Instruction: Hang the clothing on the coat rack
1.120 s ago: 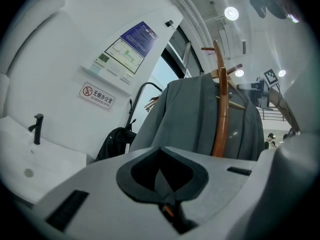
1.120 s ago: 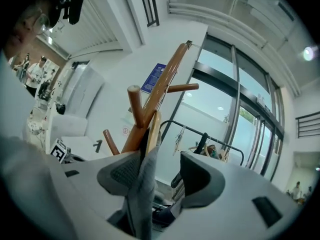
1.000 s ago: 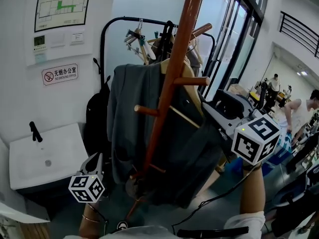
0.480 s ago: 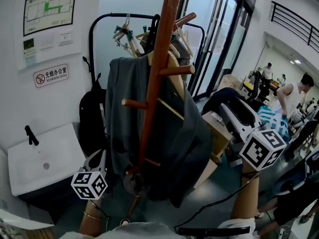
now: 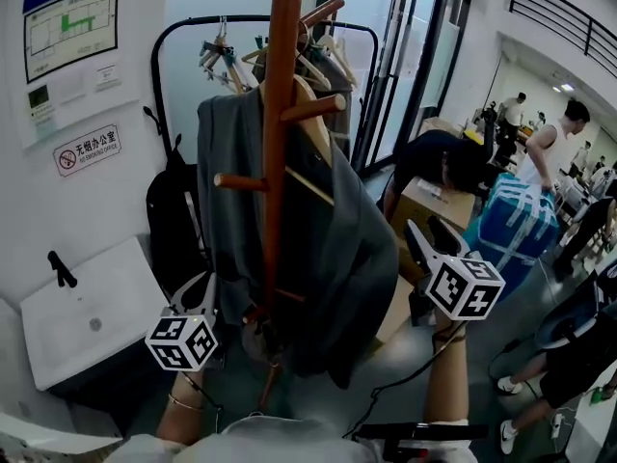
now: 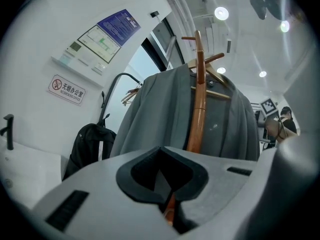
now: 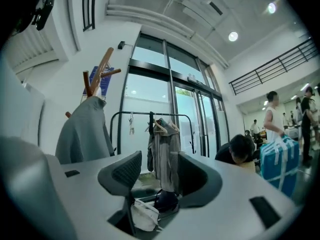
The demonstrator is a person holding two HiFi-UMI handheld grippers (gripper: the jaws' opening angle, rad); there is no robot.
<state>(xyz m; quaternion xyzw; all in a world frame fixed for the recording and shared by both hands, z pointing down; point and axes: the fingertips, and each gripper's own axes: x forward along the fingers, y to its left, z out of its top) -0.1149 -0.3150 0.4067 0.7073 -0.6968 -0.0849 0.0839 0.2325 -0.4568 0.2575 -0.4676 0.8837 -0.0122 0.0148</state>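
Both hang near and empty, left gripper [image 5: 200,290] pressed together, right gripper [image 5: 429,237] spread, since the grey jacket [image 5: 333,258] already drapes the coat rack [image 5: 280,114].

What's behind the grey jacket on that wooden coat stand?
A black backpack and a black metal garment rail with hangers show behind the grey jacket; it covers the rail's base.

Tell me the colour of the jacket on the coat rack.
Grey; the jacket shows best in the left gripper view.

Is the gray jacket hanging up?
Yes, hanging: the gray jacket drapes from a hanger on the wooden coat rack.
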